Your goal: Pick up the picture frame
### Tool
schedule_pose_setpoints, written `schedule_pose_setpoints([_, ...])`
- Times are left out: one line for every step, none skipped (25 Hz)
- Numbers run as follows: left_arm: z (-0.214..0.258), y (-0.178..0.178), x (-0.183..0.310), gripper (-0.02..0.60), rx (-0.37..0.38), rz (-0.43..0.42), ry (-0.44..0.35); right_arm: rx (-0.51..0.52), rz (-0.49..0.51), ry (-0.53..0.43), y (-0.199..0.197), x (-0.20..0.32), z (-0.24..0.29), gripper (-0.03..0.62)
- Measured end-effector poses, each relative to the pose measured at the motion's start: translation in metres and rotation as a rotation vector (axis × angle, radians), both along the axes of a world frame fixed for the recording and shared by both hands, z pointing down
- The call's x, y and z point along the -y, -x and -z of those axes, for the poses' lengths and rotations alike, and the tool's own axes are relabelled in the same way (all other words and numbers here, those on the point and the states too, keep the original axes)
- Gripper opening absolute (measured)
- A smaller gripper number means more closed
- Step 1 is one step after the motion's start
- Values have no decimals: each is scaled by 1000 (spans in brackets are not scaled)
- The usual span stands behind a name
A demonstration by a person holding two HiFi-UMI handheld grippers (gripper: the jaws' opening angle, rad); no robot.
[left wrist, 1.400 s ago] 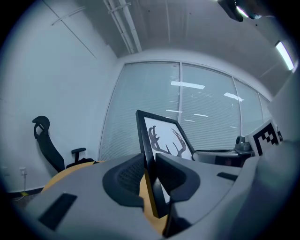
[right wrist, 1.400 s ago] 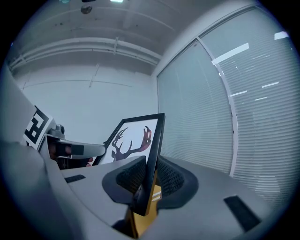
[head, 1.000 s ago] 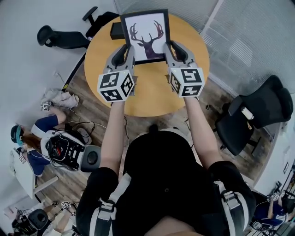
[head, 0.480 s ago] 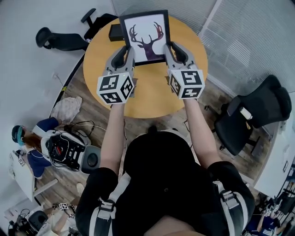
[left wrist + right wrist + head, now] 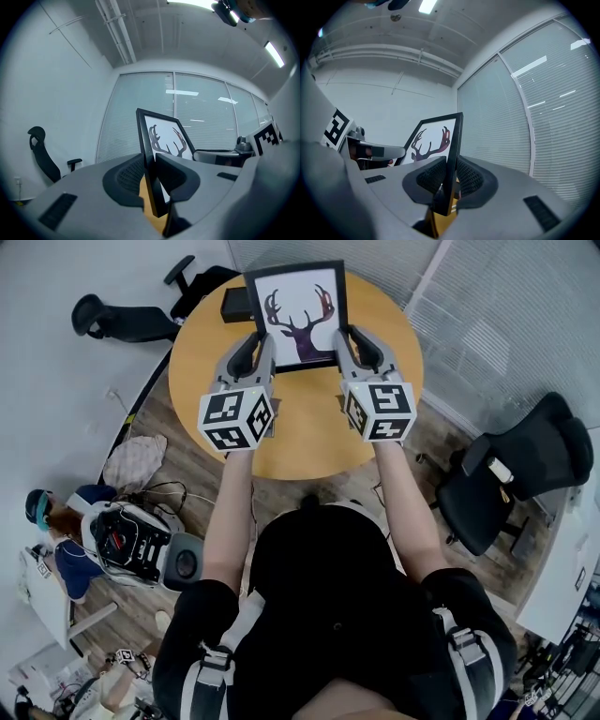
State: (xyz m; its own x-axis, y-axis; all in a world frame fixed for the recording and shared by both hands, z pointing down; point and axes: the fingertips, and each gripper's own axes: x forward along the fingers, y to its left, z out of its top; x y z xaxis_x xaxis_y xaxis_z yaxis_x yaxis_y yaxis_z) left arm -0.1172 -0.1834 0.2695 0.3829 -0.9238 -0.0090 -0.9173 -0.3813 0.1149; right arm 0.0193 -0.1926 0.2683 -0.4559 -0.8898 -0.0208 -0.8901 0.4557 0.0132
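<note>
The picture frame is black-edged with a dark deer-head print on white. It is held up off the round wooden table, tilted with its picture facing me. My left gripper is shut on the frame's left lower edge, and my right gripper is shut on its right lower edge. In the left gripper view the frame stands between the two dark pads. The right gripper view shows the frame edge-on, pinched between the ribbed pads.
A small black box lies on the table behind the frame's left side. Black office chairs stand at the far left and at the right. A person crouches on the floor at the left beside equipment and cables. Window blinds run along the right.
Both grippers and the frame have stayed put. The person on the floor at the left has shifted, and the pale cloth there has moved down.
</note>
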Motion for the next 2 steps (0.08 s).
schedule_pose_setpoints([-1, 0, 1, 87, 1, 0, 1, 0, -1, 1, 0, 1, -1, 86])
schedule_pose_setpoints([-1, 0, 1, 87, 3, -1, 3, -1, -2, 3, 0, 1, -2, 86])
